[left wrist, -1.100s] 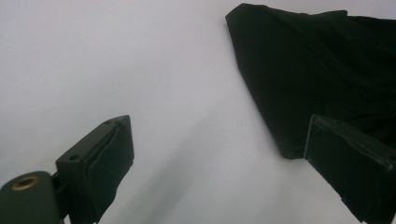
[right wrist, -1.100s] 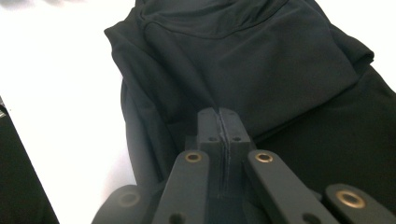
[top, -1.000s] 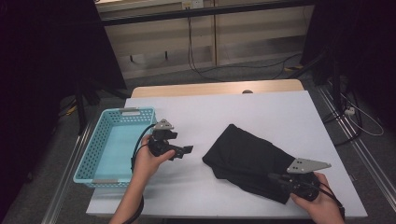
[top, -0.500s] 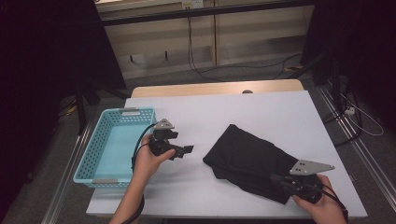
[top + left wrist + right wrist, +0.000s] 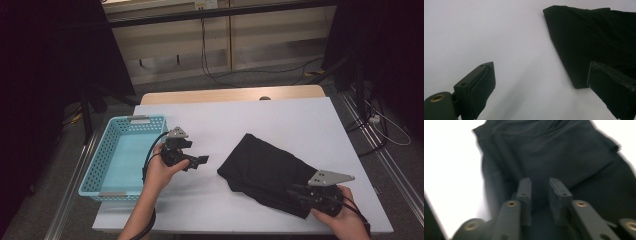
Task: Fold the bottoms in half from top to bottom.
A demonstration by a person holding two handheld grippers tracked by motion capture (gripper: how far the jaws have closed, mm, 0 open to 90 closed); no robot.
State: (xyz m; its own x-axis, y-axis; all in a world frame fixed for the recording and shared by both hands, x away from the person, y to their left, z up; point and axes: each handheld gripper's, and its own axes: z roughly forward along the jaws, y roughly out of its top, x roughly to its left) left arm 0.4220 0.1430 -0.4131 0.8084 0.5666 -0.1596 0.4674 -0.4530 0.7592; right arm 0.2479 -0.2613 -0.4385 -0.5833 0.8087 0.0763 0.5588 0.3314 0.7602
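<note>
At the left of the high view sits a blue basket. Just right of it the left gripper hovers over bare table, jaws spread wide. The black cloth lies right of centre. At lower right the right gripper has just been opening; its jaws stand slightly apart over the cloth's near edge.

My left gripper sits at the left with its jaws wide apart, pointing right, while my right gripper at the near right has just been parting its jaws slightly.
</note>
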